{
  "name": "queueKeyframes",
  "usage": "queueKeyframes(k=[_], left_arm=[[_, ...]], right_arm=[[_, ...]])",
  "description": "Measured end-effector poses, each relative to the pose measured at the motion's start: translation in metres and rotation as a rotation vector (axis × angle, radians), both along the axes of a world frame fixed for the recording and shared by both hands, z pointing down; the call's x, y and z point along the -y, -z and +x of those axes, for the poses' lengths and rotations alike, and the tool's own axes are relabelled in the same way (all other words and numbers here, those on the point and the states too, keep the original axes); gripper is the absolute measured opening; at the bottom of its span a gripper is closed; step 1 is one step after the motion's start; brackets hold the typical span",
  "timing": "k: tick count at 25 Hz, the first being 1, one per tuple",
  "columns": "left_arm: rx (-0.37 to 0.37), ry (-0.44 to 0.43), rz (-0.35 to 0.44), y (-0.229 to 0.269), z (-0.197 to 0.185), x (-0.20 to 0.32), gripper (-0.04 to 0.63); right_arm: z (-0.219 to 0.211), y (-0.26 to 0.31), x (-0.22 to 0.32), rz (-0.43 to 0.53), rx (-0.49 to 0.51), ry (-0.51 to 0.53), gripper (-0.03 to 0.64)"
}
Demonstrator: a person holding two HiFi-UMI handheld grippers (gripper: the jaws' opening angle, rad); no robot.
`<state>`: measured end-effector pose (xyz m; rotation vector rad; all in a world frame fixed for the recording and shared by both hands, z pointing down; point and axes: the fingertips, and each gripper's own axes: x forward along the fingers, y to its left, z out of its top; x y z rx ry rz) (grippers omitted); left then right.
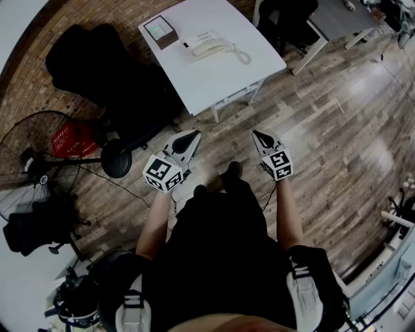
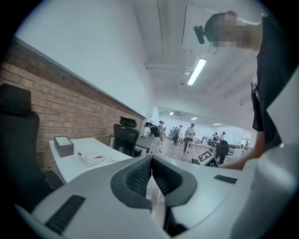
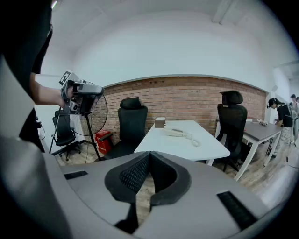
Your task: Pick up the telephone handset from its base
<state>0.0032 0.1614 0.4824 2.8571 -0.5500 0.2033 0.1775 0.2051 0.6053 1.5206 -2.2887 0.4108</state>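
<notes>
The white telephone (image 1: 211, 45), its handset resting on the base and its coiled cord trailing right, sits on a white table (image 1: 220, 78) well ahead of me. It also shows small in the left gripper view as the telephone (image 2: 96, 158) and in the right gripper view as the telephone (image 3: 178, 132). My left gripper (image 1: 194, 134) and right gripper (image 1: 256, 133) are held over the wooden floor, short of the table. Both are shut and empty: the left gripper (image 2: 151, 161) and the right gripper (image 3: 149, 156) have their pads touching.
A brown box (image 1: 161, 31) stands on the table left of the phone. Black office chairs (image 1: 97, 58) sit along the brick wall, one more chair (image 3: 232, 126) at the table's right. A standing fan (image 1: 39, 152) and a red crate (image 1: 70, 139) are at the left. A grey desk (image 1: 340, 19) is at the far right.
</notes>
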Motion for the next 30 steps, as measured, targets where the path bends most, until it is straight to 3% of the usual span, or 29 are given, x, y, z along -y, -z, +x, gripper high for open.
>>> queueKeyframes(k=[4, 11, 15, 24, 29, 30], left_arm=[[-0.018, -0.041, -0.019, 0.001, -0.048, -0.042, 0.018], [-0.005, 0.027, -0.129, -0.043, -0.188, -0.095, 0.018], [0.000, 0.061, -0.136, -0.051, -0.239, -0.102, 0.018], [-0.017, 0.046, -0.070, -0.025, -0.250, -0.095, 0.018], [-0.040, 0.050, -0.060, -0.014, -0.245, -0.090, 0.018], [-0.037, 0.045, -0.059, -0.014, -0.245, -0.089, 0.018]], right_arm=[[-0.046, 0.013, -0.030, 0.020, -0.045, -0.038, -0.005], [-0.124, 0.037, -0.060, 0.038, -0.143, -0.073, -0.005], [-0.156, 0.049, -0.075, 0.057, -0.178, -0.066, -0.005], [-0.198, 0.047, -0.079, 0.075, -0.170, -0.060, -0.003], [-0.194, 0.057, -0.076, 0.097, -0.157, -0.056, 0.002], [-0.192, 0.058, -0.074, 0.106, -0.152, -0.065, 0.034]])
